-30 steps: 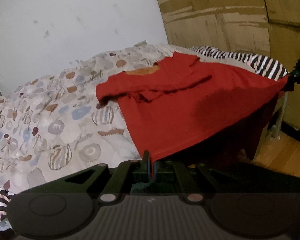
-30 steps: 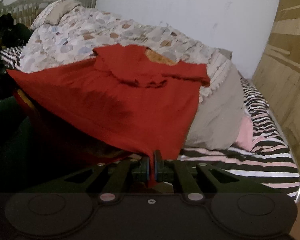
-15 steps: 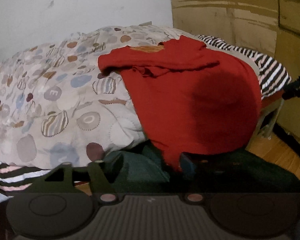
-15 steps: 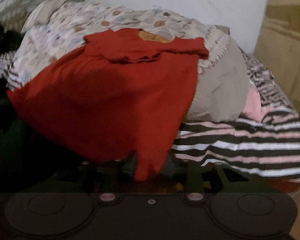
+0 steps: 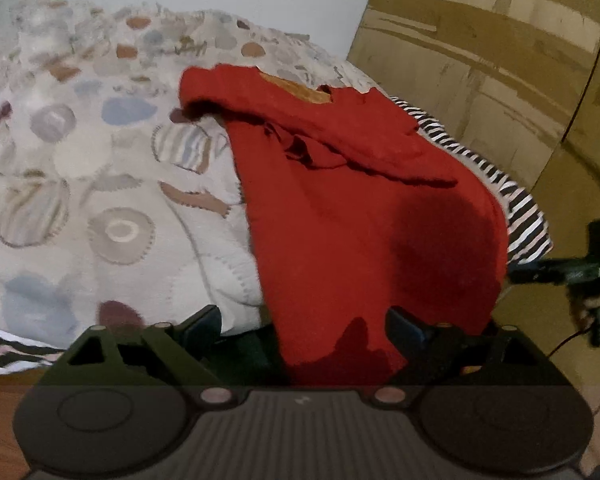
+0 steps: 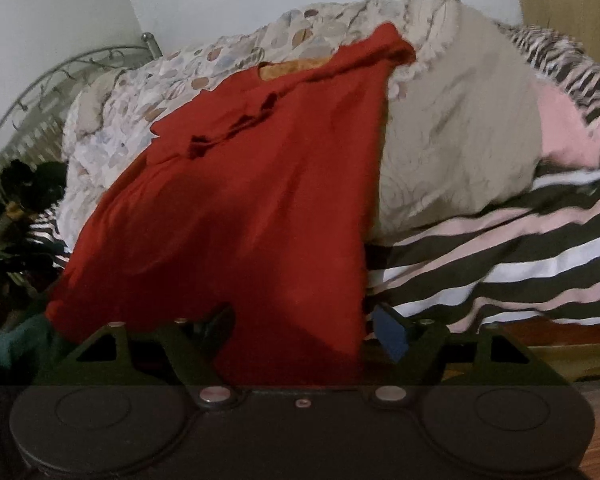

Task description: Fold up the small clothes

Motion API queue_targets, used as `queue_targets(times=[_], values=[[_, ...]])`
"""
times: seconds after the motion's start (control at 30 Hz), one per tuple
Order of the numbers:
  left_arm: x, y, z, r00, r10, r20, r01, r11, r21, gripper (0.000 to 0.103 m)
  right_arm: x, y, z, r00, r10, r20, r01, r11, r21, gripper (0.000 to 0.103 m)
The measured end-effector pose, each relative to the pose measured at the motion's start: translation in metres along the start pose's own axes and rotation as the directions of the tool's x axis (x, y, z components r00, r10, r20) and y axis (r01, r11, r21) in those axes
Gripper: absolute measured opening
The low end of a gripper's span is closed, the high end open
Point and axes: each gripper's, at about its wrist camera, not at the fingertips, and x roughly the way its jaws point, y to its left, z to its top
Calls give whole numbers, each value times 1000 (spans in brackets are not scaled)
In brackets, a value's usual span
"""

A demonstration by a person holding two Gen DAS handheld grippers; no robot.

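Left wrist view — no readable writing on red garment [image 5: 340, 220].

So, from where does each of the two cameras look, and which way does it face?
Left wrist: sits on the left gripper, facing forward and down at the red garment on the patterned quilt; its own open jaws show, and the right gripper at the right edge.
Right wrist: sits on the right gripper, facing the garment and the striped bedding; its own open jaws show.
Shared: the garment, whose hem hangs between both pairs of jaws, and the quilt.
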Motion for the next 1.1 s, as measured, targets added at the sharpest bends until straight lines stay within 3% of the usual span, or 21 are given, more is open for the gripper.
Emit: queue_targets(times=[0.2,0.3,0.37,0.43,0.63,0.73,0.83,0.97,1.07,1.1], values=[[16,5,1,989,-117,-93,112,992,-52,63,9,-10,-6,999,45,-11,-44,997,64,60],[19,5,-3,980,-144,-135,137,989,-59,50,11,-8,-14,999,45,-24,-43,997,67,47],[20,6,-8,975,-156,-158,145,986,-79,39,12,-6,-18,999,25,-37,-23,998,65,22],[19,9,-12,972,-154,-177,137,985,-108,30,10,-5,-21,999,0,-43,3,998,70,5],[4,21,-26,969,-215,-119,179,951,-254,10,-21,3,-24,999,24,-28,-22,996,81,5],[-7,23,-24,974,-211,-87,176,935,-307,7,-41,4,-20,999,49,-5,-48,991,129,4],[-20,24,-14,966,-258,-15,232,893,-386,6,-63,3,-12,992,112,64,-123,966,228,4],[-43,23,7,937,-328,117,345,828,-441,5,-89,5,3,966,178,186,-230,923,310,4],[-51,24,28,890,-388,240,456,759,-464,5,-95,3,23,925,237,296,-342,858,383,4],[-53,25,37,865,-411,288,501,726,-471,5,-95,2,31,913,248,324,-368,843,392,4]])
